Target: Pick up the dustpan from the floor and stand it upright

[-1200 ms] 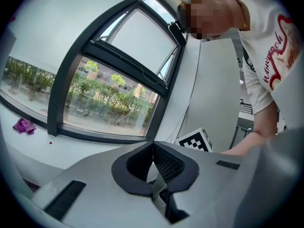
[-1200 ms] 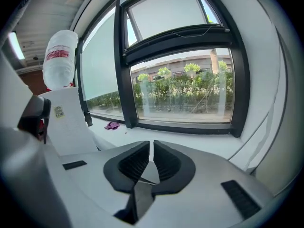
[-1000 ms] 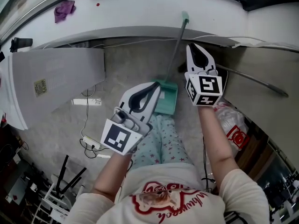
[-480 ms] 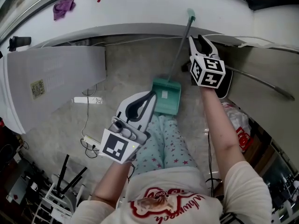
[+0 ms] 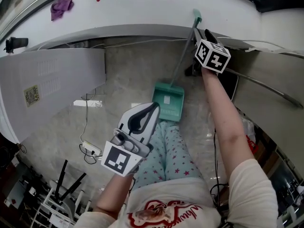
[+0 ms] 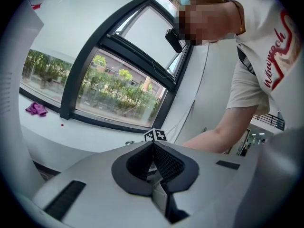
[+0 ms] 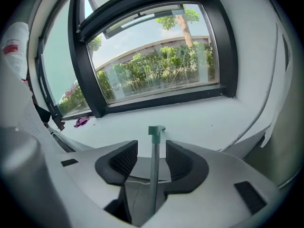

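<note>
Right gripper (image 5: 207, 33): my jaws stand wide apart and have just been opening. The handle (image 7: 155, 167) stands near-vertical between them with its teal cap on top; the pads are clear of it on both sides, so nothing is gripped. The teal dustpan (image 5: 167, 103) has its pan end on the floor (image 5: 128, 75), just ahead of my legs (image 5: 171, 146). Its long axis runs from the pan up and away along the thin handle, tilted up-right in the head view, and the top end meets the edge of the white window ledge (image 5: 142, 8). Left gripper (image 5: 155, 105): my jaws are pressed together, empty, held just left of the pan and pointing toward the ledge. A purple cloth (image 5: 62, 7) lies on the ledge, well off to the left.
</note>
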Action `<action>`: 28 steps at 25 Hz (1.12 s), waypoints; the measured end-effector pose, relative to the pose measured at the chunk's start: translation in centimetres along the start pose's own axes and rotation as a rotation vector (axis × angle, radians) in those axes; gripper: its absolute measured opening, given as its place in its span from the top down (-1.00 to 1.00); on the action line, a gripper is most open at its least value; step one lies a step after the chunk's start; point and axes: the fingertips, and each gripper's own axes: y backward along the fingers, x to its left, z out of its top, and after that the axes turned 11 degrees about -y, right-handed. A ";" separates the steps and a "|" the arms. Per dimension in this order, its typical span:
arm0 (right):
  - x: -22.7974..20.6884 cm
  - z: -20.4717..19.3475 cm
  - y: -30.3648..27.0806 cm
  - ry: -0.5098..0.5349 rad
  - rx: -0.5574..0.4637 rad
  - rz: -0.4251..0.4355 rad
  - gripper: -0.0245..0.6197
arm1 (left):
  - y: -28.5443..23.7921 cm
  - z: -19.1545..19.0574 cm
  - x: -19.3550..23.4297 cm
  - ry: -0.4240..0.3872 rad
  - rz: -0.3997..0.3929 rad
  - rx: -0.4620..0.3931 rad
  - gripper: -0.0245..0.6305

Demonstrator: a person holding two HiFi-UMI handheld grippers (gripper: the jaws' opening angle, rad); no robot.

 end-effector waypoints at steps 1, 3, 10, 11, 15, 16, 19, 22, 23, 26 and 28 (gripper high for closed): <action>-0.3 0.0 -0.6 -0.003 0.007 -0.009 0.37 | 0.1 -0.3 -0.1 0.004 -0.003 0.005 0.86; -0.7 -0.1 -1.9 0.005 0.022 -0.029 0.37 | 0.2 -1.0 -0.2 0.014 -0.007 0.013 0.86; -0.9 -0.6 -4.8 0.057 0.060 -0.048 0.37 | 0.2 -2.6 0.3 0.019 -0.003 0.031 0.86; -0.8 -0.6 -5.0 0.054 0.063 -0.054 0.37 | 0.1 -2.7 0.5 0.006 -0.003 0.035 0.86; -0.7 -1.0 -5.6 0.033 0.076 -0.082 0.37 | 0.0 -2.8 0.7 -0.020 -0.005 0.042 0.86; -0.8 -1.1 -5.8 0.021 0.078 -0.084 0.37 | 0.0 -2.9 0.7 -0.018 -0.005 0.044 0.86; -0.8 -1.4 -6.2 0.028 0.083 -0.083 0.37 | 0.2 -3.3 0.6 -0.015 -0.008 0.052 0.86; -1.0 -1.7 -6.5 0.029 0.086 -0.098 0.46 | 0.7 -4.1 0.5 -0.017 -0.012 0.065 0.86; -1.2 -1.7 -6.5 0.020 0.082 -0.108 0.58 | 0.8 -4.4 0.5 -0.017 -0.012 0.070 0.86; -1.5 -1.5 -6.3 0.012 0.066 -0.116 0.64 | 1.1 -4.7 0.4 -0.014 0.000 0.071 0.86; -1.4 -1.4 -6.1 0.015 0.054 -0.111 0.64 | 1.1 -4.7 0.2 -0.017 0.004 0.068 0.86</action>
